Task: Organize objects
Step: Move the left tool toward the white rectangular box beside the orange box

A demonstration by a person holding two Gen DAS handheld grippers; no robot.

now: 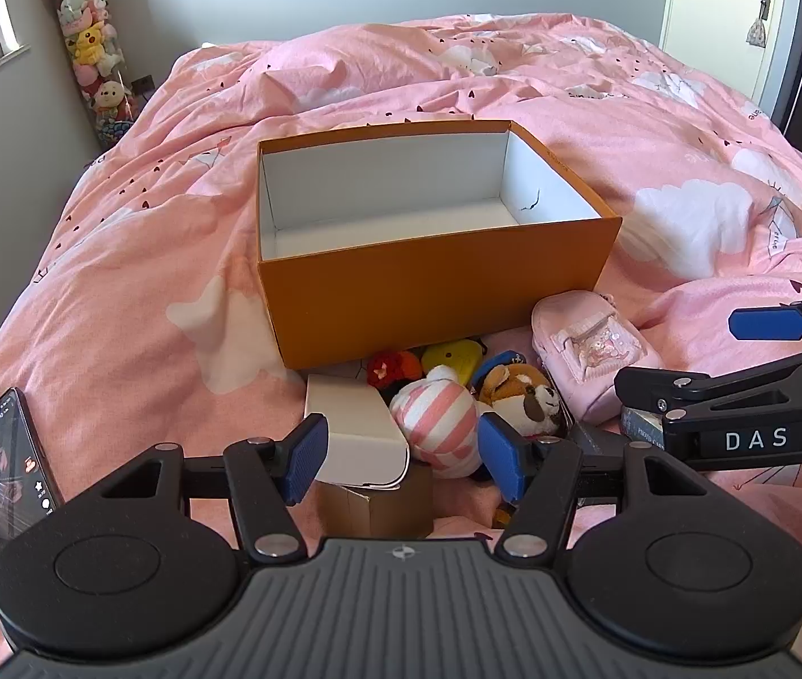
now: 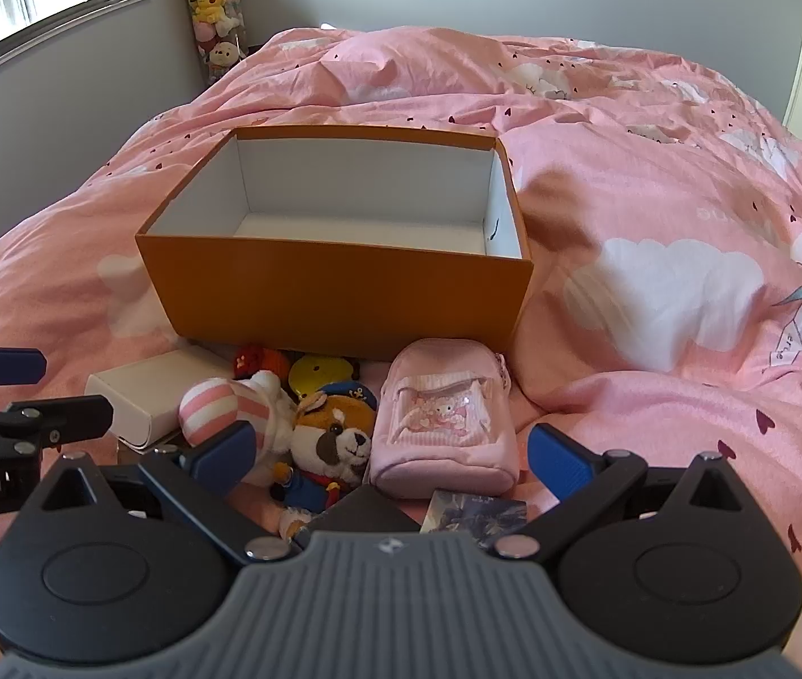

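An open orange box (image 1: 429,283) (image 2: 338,294) with a white, bare inside stands on the pink quilt. A pile lies in front of it: white small box (image 1: 355,430) (image 2: 151,390), striped pink plush (image 1: 437,416) (image 2: 214,404), dog plush (image 1: 525,396) (image 2: 333,441), red plush (image 1: 392,368), yellow toy (image 1: 454,356) and pink pouch (image 1: 587,351) (image 2: 446,424). My left gripper (image 1: 401,455) (image 2: 55,390) hovers open just before the striped plush and white box. My right gripper (image 2: 392,455) (image 1: 683,353) stands wide open in front of the pouch and dog plush. Neither holds anything.
A phone (image 1: 4,464) lies on the quilt (image 2: 655,198) at the left. A brown carton (image 1: 378,503) sits under the white box; a card pack (image 2: 474,512) lies near the pouch. A clear tube of plush toys (image 1: 92,56) stands in the far left corner. A door (image 1: 740,28) is at the right.
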